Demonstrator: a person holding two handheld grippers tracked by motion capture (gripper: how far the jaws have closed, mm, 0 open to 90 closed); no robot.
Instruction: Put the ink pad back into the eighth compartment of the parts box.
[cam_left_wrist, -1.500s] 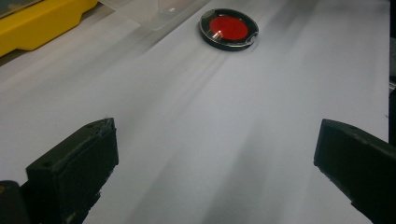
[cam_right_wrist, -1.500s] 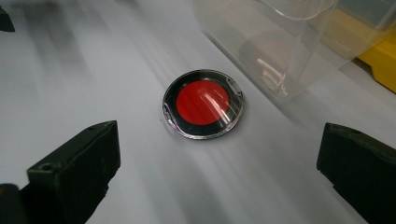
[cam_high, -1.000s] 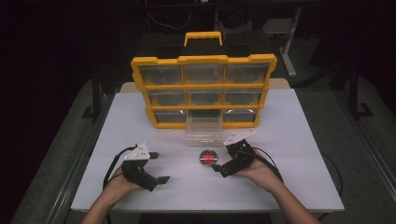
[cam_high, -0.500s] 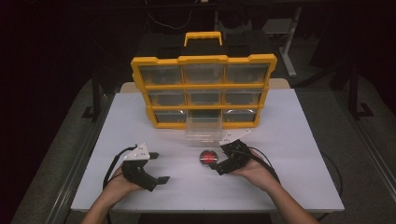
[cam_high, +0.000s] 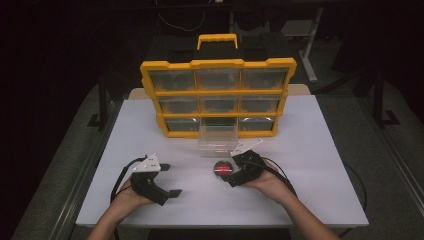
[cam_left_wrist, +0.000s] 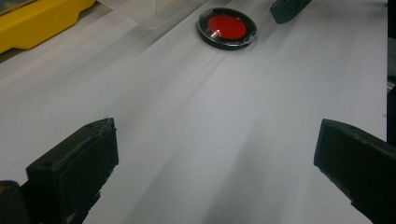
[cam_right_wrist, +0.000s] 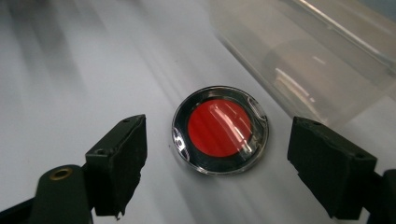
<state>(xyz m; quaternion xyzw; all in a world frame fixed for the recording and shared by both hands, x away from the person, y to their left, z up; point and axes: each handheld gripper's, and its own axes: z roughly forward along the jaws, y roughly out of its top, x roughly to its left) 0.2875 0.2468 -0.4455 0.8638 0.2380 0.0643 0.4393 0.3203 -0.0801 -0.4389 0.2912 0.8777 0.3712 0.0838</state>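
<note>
- White table (cam_high: 310, 150) carries a yellow drawer organizer (cam_high: 218, 97) at its far edge, with one clear drawer (cam_high: 217, 139) pulled out in front.
- Left gripper (cam_high: 167, 179) sits near the front-left, jaws spread wide, nothing in them.
- Right gripper (cam_high: 227, 172) is also released, jaws either side of the disc.
- The red disc (cam_right_wrist: 220, 129) in its clear round case only shows properly up close, just beside the drawer.

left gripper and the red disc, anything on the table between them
Nothing: in the left gripper view, bare white table runs from the open left gripper up to the red disc. The high view agrees.
</note>
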